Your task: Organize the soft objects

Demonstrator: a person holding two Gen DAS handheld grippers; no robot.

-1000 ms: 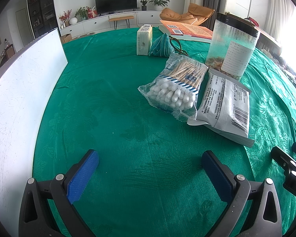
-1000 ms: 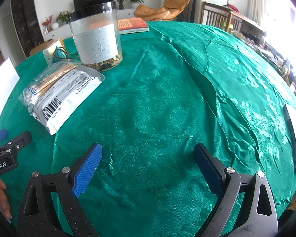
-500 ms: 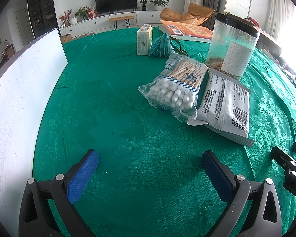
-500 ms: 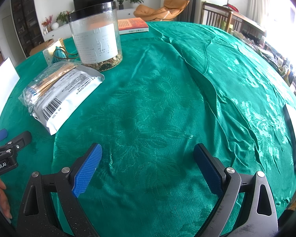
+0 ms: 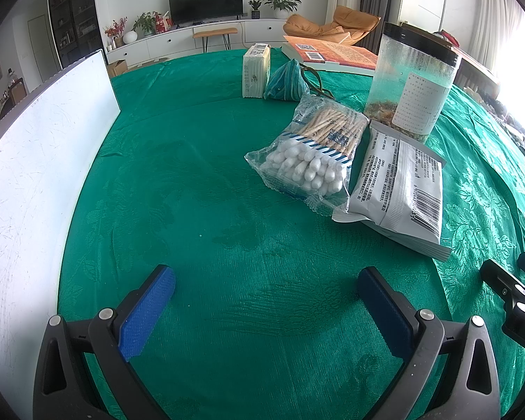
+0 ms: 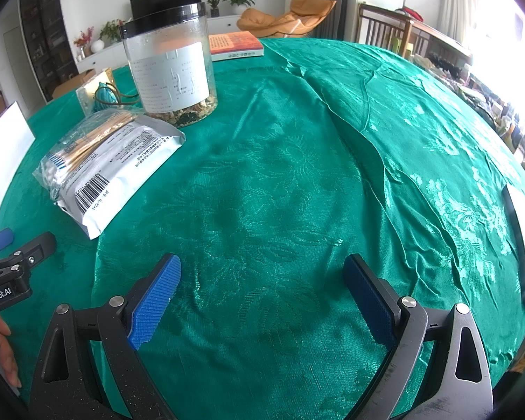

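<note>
Cotton-swab bag [image 5: 309, 154] lies on green tablecloth [image 5: 199, 210], ahead and right of your left gripper [image 5: 266, 301]; long axis runs away from you, slanting right. Grey foil pouch [image 5: 399, 189] touches its right side, overlapping edge. Left gripper nearer swabs; right gripper [image 6: 262, 290] sees pouch [image 6: 122, 164] forward-left. Both grippers spread wide, gripping nothing. Swab bag clear, crinkly, white tips nearest you.

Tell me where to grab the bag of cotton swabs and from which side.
Grip the bag of cotton swabs across its bulging near end, where the white tips bunch. Bring the left gripper, open, from the bare cloth on the near-left: the grey packet crowds its right edge and the jar stands behind.
</note>
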